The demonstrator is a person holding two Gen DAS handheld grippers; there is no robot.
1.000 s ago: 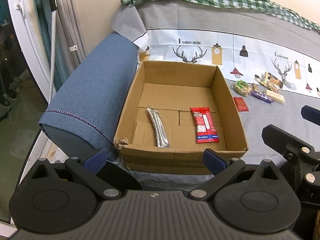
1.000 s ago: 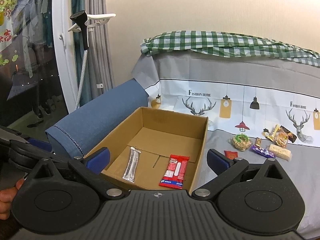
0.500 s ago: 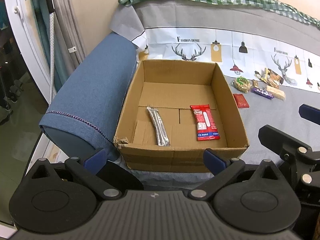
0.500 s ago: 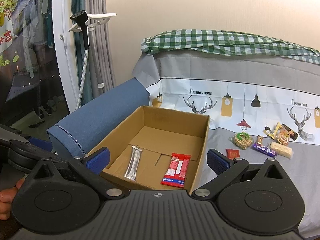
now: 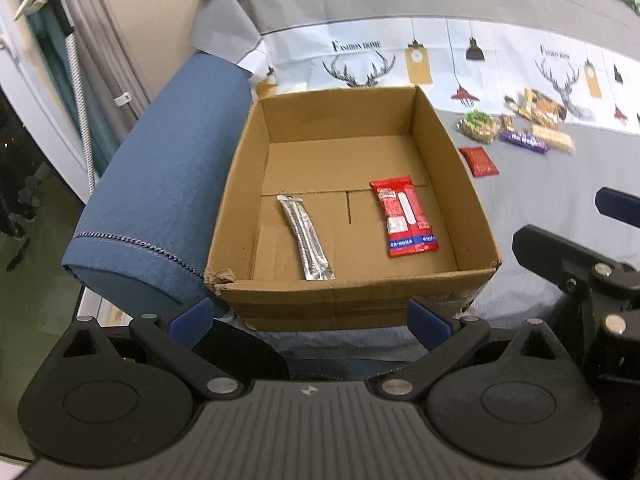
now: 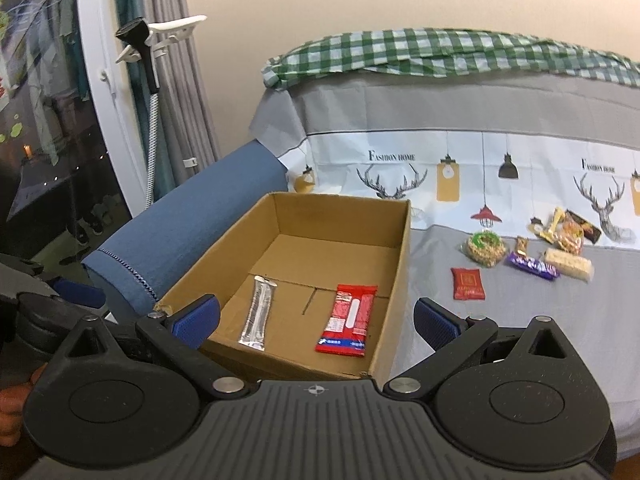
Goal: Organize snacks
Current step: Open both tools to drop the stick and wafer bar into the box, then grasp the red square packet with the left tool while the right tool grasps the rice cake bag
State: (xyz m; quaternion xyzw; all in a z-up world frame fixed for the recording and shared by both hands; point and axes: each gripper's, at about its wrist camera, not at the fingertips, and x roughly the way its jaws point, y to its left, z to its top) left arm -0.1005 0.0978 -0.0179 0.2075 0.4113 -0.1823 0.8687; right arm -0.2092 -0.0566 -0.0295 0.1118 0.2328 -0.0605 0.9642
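Observation:
An open cardboard box (image 5: 440,136) (image 6: 402,256) rests on the grey bed cover and holds a silver stick packet (image 5: 306,238) (image 6: 258,312) and a red snack pack (image 5: 404,216) (image 6: 348,320). To its right lie a small red packet (image 5: 478,160) (image 6: 467,283), a green round snack (image 5: 476,124) (image 6: 486,247), a purple bar (image 5: 524,141) (image 6: 532,266), a pale bar (image 6: 568,266) and several more wrappers (image 6: 568,230). My left gripper (image 5: 308,322) is open and empty at the box's near wall. My right gripper (image 6: 316,322) is open and empty, near the box's near right corner.
A blue rolled armrest (image 5: 168,200) (image 6: 188,220) presses on the box's left side. A green checked cloth (image 6: 440,56) tops the back of the printed cover. A garment steamer head (image 6: 138,40), curtains and a glass door stand at left. A hand (image 6: 12,408) shows at the left edge.
Both cameras have moved a little forward and closer to the box, so box and snacks look larger. Nothing was picked up or let go; both grippers stay open.

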